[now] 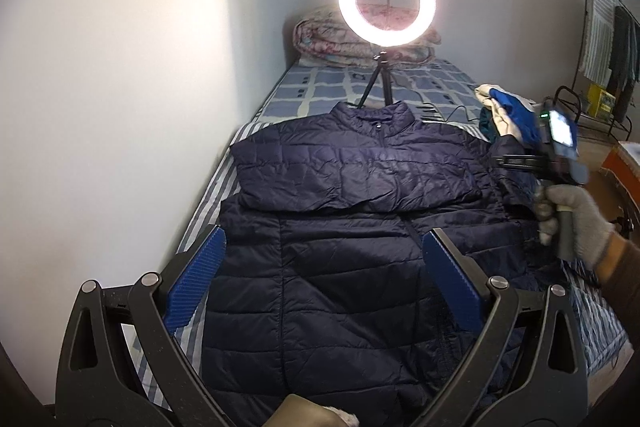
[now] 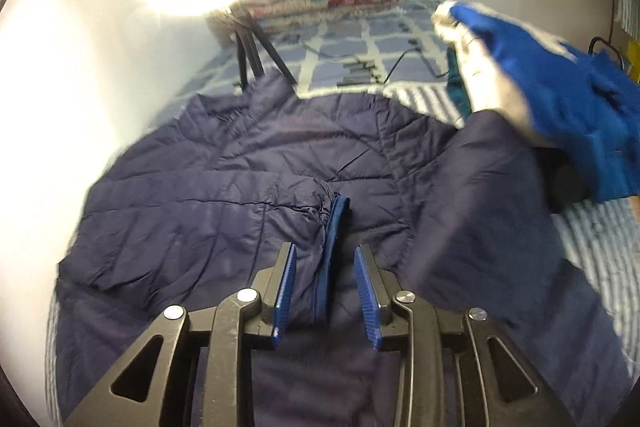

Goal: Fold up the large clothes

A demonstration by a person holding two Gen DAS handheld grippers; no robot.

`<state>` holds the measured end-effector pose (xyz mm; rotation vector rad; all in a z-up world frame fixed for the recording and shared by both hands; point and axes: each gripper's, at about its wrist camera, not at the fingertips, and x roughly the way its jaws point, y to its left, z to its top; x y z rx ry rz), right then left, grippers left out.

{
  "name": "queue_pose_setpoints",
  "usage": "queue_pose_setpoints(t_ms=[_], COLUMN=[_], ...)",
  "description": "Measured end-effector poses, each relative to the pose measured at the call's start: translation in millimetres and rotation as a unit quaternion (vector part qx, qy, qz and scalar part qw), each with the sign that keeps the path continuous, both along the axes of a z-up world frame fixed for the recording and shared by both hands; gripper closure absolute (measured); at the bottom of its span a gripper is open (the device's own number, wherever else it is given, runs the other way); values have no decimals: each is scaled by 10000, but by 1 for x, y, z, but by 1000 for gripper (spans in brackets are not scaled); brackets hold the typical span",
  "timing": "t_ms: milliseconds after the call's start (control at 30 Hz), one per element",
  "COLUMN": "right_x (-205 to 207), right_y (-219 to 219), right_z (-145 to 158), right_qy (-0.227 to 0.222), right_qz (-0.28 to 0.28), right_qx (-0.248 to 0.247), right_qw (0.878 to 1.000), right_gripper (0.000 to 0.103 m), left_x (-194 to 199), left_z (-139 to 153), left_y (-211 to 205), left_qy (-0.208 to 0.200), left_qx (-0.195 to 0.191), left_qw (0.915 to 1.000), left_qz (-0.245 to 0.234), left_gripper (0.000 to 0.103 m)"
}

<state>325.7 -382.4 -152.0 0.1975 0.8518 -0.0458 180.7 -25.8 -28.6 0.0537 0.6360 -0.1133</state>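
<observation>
On the bed (image 1: 256, 99), one navy jacket (image 1: 352, 227) under two empty, parted grippers (image 1: 322, 269).

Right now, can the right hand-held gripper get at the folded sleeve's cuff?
Probably yes. The right hand-held gripper stands open with the cuff of the navy jacket lying between its fingers, uncovered and not pinched.

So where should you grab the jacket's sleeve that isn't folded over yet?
Probably its outer edge, low down toward the cuff, coming from the open side of the bed. The sleeve lies flat beside the jacket body, so that loose edge is free to pinch. The cuff is hidden.
</observation>
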Motion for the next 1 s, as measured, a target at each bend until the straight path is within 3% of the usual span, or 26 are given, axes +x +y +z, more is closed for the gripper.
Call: queue_pose_setpoints(t_ms=[233,300,367,567,767,867,1000], right_x=[-104,-134,-168,-247,-297,-313,-332], right_y=[-33,-45,-62,-111,-163,-187,-212], right_z=[41,48,52,42,21,12,-5], right_qy=[-314,-392,-346,-48,330,389,380], right_qz=[-206,-368,-603,-1221,-1835,-2075,-2465], right_qx=[44,-35,-44,-79,-75,415,1088], right_qw=[9993,9985,9976,9925,9824,9766,9623], right_gripper=[57,47,43,43,45,53,54], left_x=[-6,-8,-10,-20,-25,-27,-30], left_z=[3,2,1,0,-6,-8,-8], left_y=[-25,-30,-38,-58,-69,-72,-75], left_qy=[-113,-114,-109,-153,-33,30,14], left_qx=[112,104,140,213,186,156,172], left_qw=[9997,9995,9993,9979,9966,9958,9956], left_qz=[-204,-269,-339,-589,-808,-899,-918], left_gripper=[2,2,2,2,2,2,2])
